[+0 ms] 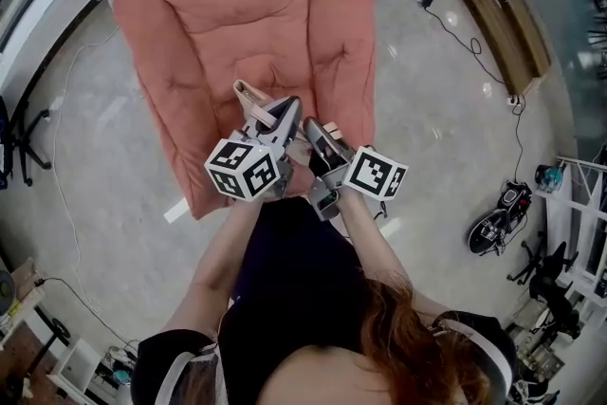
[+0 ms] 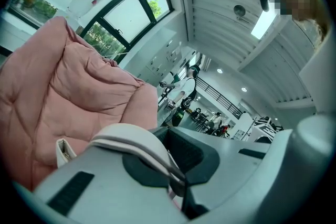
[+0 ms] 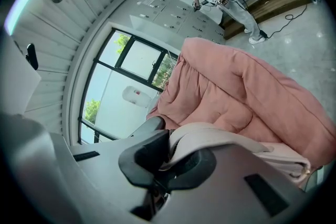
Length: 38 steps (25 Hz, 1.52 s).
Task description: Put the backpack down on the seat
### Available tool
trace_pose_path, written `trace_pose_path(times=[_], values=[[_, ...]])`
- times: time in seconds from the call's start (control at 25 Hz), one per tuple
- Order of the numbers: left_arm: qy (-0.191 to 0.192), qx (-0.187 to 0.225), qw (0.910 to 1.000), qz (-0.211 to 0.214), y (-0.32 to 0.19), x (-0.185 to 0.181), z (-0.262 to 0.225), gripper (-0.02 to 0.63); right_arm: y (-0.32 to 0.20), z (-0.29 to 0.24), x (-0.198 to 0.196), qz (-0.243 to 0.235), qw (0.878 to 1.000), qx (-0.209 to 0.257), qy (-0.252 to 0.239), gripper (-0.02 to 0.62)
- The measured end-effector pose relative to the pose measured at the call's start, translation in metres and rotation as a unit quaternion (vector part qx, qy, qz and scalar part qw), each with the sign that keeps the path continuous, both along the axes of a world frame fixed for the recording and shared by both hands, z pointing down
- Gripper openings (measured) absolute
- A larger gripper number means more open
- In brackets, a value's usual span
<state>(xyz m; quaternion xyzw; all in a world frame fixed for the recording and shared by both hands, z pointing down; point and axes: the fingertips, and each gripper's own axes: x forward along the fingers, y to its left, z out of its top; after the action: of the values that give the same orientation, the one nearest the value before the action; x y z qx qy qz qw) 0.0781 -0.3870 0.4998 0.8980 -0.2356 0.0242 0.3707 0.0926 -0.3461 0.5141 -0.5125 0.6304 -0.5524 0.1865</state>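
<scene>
Head view, both tools from above. My left gripper point(image 1: 283, 115) is clamped on a pale strap point(image 2: 131, 136) of the backpack point(image 1: 248, 96). My right gripper point(image 1: 319, 136) is clamped on a second strap point(image 3: 220, 136). The backpack sits below and just ahead of both jaw pairs, largely hidden by them. The pink cushioned seat point(image 1: 247, 14) spreads ahead of the tools. I cannot tell whether backpack and cushion touch.

Pink padded seat point(image 1: 247, 33), its quilted cushion creased, standing directly on the grey polished floor point(image 1: 446, 138). Also on the floor: a white cable point(image 1: 54, 147) at left and a wooden step point(image 1: 507, 24) at upper right.
</scene>
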Motion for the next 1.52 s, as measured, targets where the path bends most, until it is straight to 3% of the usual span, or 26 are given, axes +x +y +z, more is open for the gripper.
trace_pose_path(times=[0.4,0.72,1.08,1.52], values=[[-0.021,-0.007,0.9997,0.011,-0.023,0.004,0.035,0.018,-0.025,0.026,0.004,0.000,1.000,-0.013,0.008,0.032],[-0.049,-0.014,0.9985,0.019,-0.012,-0.002,0.052,0.018,-0.018,0.040,0.001,0.000,1.000,-0.025,0.013,0.034],[-0.063,-0.022,0.9978,-0.004,0.001,-0.019,0.066,0.018,-0.004,0.057,-0.013,0.005,0.998,-0.049,-0.027,0.034],[-0.077,-0.034,0.9958,-0.035,0.023,-0.047,0.080,0.018,0.016,0.070,-0.038,-0.027,0.997,-0.061,-0.048,0.034]])
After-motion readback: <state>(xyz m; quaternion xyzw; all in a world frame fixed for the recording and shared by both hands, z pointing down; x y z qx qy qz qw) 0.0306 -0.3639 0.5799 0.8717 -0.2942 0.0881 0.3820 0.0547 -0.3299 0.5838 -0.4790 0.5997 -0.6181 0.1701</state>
